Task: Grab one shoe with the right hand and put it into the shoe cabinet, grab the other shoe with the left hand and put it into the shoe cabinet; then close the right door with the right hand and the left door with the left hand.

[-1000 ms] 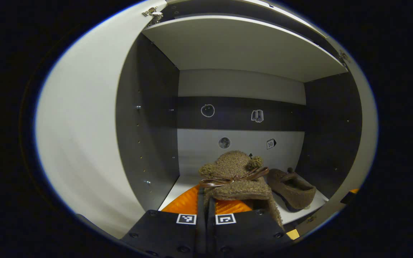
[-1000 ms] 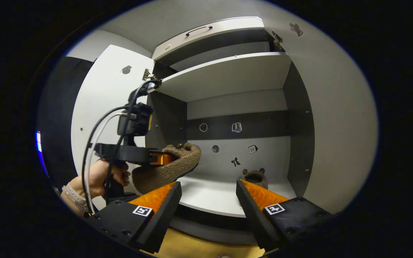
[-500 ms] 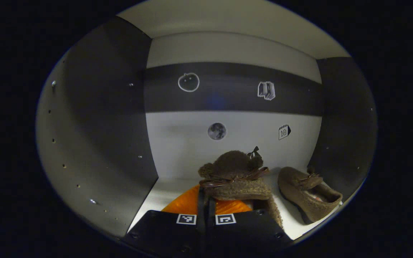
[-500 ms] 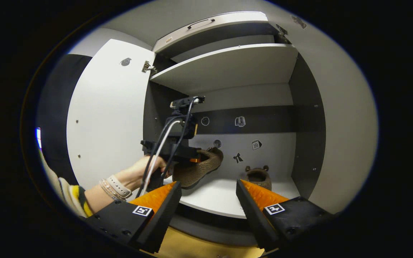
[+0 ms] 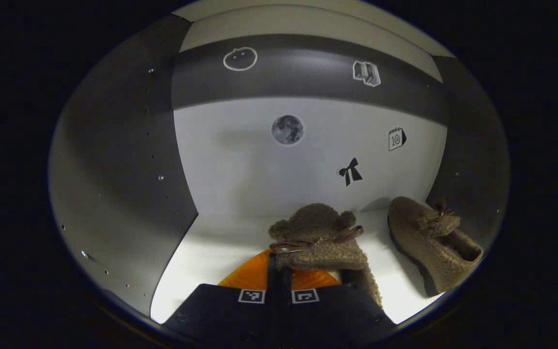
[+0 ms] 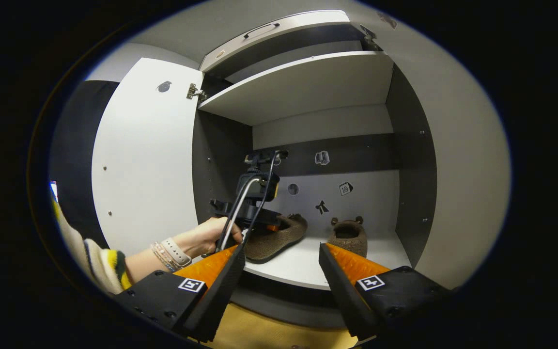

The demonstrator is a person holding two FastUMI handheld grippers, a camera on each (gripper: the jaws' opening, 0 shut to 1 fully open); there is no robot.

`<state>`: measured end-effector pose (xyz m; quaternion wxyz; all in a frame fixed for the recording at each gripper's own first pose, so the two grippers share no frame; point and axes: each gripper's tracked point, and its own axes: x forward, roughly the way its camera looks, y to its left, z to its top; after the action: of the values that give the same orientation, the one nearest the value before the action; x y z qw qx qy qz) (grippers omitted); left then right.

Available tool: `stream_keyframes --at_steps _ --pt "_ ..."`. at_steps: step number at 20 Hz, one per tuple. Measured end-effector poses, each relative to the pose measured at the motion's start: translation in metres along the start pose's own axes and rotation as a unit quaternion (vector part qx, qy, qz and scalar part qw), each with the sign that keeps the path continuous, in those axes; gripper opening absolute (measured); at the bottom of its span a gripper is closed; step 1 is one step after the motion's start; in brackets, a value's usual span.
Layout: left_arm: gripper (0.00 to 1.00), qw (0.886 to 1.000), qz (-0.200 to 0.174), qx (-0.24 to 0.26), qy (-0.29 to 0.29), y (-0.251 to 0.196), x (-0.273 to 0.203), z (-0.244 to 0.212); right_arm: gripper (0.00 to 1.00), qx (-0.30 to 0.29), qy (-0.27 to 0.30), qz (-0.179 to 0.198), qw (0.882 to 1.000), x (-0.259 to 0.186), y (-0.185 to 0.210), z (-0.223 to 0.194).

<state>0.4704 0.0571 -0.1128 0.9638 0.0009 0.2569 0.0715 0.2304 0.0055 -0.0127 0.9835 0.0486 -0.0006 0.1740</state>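
Slipper (image 5: 318, 240) is pinched at its heel by the left gripper (image 5: 279, 271) to lower it beside its mate (image 5: 431, 237) on the cabinet shelf (image 6: 303, 264) (right gripper (image 6: 281, 264) waits spread).

Cabinet's lower shelf (image 6: 303, 266) with two shoes

The second shoe (image 6: 348, 236) rests right of the first shoe (image 6: 275, 237), both on its white board.

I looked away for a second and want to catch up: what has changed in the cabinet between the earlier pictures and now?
The left gripper, shut on the second shoe, carried it from the cabinet's opening deep inside and lowered it to the shelf, beside the first shoe. It has not let go. The first shoe stayed put, the right gripper stayed open outside, and the left door stayed open.
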Motion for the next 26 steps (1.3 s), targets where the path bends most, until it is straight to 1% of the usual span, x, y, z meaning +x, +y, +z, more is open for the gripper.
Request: stream_keyframes --at_steps 2,6,10,13,14,15,17,20,22,24,26 --pt "0.07 1.000 -0.005 0.000 -0.006 -0.003 0.005 0.002 0.98 0.003 0.001 0.006 1.000 -0.001 0.003 0.000" --pt "0.09 0.999 0.015 0.036 0.001 -0.001 0.011 0.002 0.98 0.002 0.002 0.013 1.000 -0.001 0.004 -0.001" --pt "0.12 0.999 0.011 0.040 -0.002 -0.001 0.010 0.004 0.98 0.015 -0.006 0.018 1.000 0.000 0.001 0.006" --pt "0.15 0.999 0.005 0.049 -0.005 0.000 0.004 0.005 0.98 0.012 -0.006 0.017 1.000 0.002 -0.001 0.006" --pt "0.16 0.998 0.011 0.058 -0.007 0.004 0.002 0.005 0.97 0.011 -0.005 0.019 1.000 0.002 -0.001 0.006" --pt "0.20 0.998 0.013 0.064 -0.014 0.006 -0.001 0.007 0.97 0.011 -0.007 0.020 1.000 0.003 0.000 0.007" --pt "0.39 0.998 0.006 0.061 -0.015 0.006 -0.007 0.007 0.97 0.012 -0.012 0.024 1.000 0.003 0.002 0.010" --pt "0.77 0.998 0.000 0.047 -0.038 0.010 -0.018 0.013 0.97 0.011 -0.012 0.030 0.999 0.003 0.007 0.010" --pt "0.87 0.998 -0.004 0.039 -0.055 0.011 -0.028 0.018 0.97 0.009 -0.011 0.030 0.999 0.001 0.008 0.010" --pt "0.95 0.998 -0.002 0.043 -0.056 0.015 -0.040 0.017 0.97 0.009 -0.012 0.031 0.999 0.000 0.012 0.012" --pt "0.95 0.997 -0.014 0.040 -0.068 0.009 -0.058 0.020 0.97 0.005 -0.015 0.031 0.999 -0.003 0.015 0.015"
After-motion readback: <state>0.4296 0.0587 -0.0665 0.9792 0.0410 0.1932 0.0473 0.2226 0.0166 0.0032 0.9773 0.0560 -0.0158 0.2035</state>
